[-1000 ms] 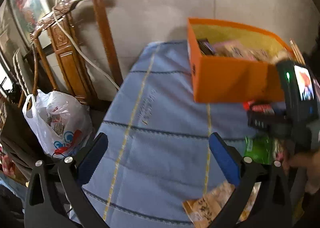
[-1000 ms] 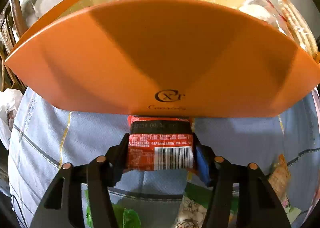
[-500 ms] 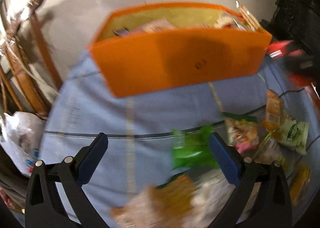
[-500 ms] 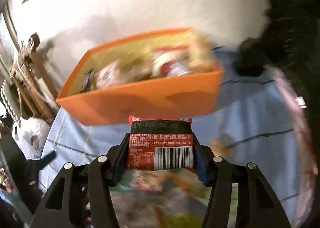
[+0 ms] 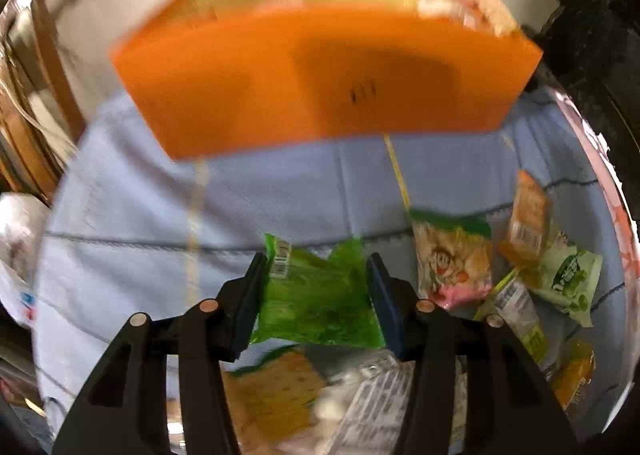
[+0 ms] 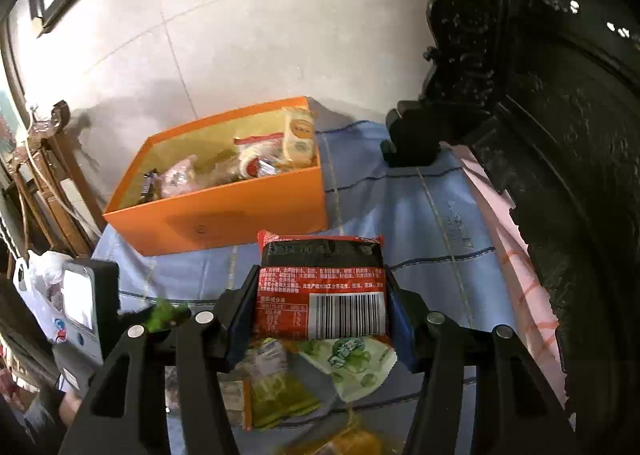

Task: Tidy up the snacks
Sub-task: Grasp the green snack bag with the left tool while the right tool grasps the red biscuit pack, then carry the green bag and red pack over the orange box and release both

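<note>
Before orange box (image 6: 224, 211): right hand-held gripper (image 6: 322, 305) clamps red packet (image 6: 320, 287).

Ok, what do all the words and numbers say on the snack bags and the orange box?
Nothing reads clearly enough to quote.
red packet, held in the right jaws: barcode and tiny Chinese print, too small to read.
green-and-white packet: big stylised characters, not legible.
orange box: small dark logo, blurred.
green packet, between the left jaws: barcode, blurred.

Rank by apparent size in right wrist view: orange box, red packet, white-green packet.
1. orange box
2. red packet, held in the right gripper, close to the lens, so its size is inflated
3. white-green packet, partly hidden
</note>
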Motion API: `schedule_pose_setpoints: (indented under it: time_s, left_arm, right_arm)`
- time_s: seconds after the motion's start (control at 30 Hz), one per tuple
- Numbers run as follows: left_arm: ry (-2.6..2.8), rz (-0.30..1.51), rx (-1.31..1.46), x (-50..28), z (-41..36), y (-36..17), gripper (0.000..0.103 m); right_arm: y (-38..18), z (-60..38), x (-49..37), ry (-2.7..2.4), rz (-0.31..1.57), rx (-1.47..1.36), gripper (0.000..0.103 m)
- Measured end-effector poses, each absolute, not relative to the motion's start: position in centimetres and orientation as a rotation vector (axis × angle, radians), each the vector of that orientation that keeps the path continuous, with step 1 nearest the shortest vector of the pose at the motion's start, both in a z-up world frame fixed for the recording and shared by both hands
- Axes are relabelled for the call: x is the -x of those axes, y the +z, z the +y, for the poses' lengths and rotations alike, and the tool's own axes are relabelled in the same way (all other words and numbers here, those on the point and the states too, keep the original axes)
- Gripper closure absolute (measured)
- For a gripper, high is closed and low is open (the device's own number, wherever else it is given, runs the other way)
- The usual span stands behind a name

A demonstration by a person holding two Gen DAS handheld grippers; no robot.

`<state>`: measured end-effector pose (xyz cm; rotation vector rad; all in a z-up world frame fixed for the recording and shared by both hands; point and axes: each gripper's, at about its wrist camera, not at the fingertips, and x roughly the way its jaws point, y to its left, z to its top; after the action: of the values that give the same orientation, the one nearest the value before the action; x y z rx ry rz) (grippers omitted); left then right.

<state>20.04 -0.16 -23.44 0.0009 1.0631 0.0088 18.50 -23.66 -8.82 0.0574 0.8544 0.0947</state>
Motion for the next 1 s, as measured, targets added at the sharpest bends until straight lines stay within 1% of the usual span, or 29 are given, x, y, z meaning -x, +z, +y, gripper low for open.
schedule_pose_setpoints:
  time_s: [0.2, 0.47, 0.67, 0.7, 0.73, 0.77, 0.8, 0.87, 1.0]
  left_arm:
    - [0.007, 0.930, 0.014, -20.4, 1.4, -16.8, 0.053]
    - [0.027, 0.799, -0.020, -23.1, 2.3, -10.3, 0.053]
    - [0.036, 0.730, -0.053, -25.0, 2.3, -7.0, 0.053]
    - [0.042, 0.736, -0.068, -25.2, 2.3, -6.9, 0.050]
    - [0.040, 0.747, -0.074, -25.0, 2.3, -7.0, 0.027]
    - [0.032, 0.759, -0.076, -24.4, 2.4, -7.8, 0.011]
    - [0.034, 0.755, -0.080, -23.6, 2.4, -8.5, 0.004]
    - [0.053, 0.774, -0.105, -22.4, 2.3, -10.7, 0.004]
    - [0.074, 0.983, -0.131, -21.2, 1.7, -18.3, 0.004]
  right_arm:
    - [-6.0, -22.1, -19.5, 0.133, 0.768, -0.053, 0.046]
    - [-0.9, -20.1, -22.7, 0.192, 0.616, -0.032, 0.046]
    - [-0.6, -18.6, -25.4, 0.219, 0.605, -0.042, 0.046]
    - [-0.9, -18.5, -25.5, 0.221, 0.609, -0.045, 0.046]
    - [-1.1, -18.3, -25.5, 0.232, 0.611, -0.052, 0.046]
    - [-1.3, -18.3, -25.2, 0.250, 0.614, -0.062, 0.046]
    - [-1.5, -18.3, -25.0, 0.257, 0.619, -0.068, 0.046]
    - [-2.2, -18.3, -24.5, 0.261, 0.647, -0.072, 0.045]
    - [-3.5, -18.7, -23.1, 0.264, 0.697, -0.087, 0.045]
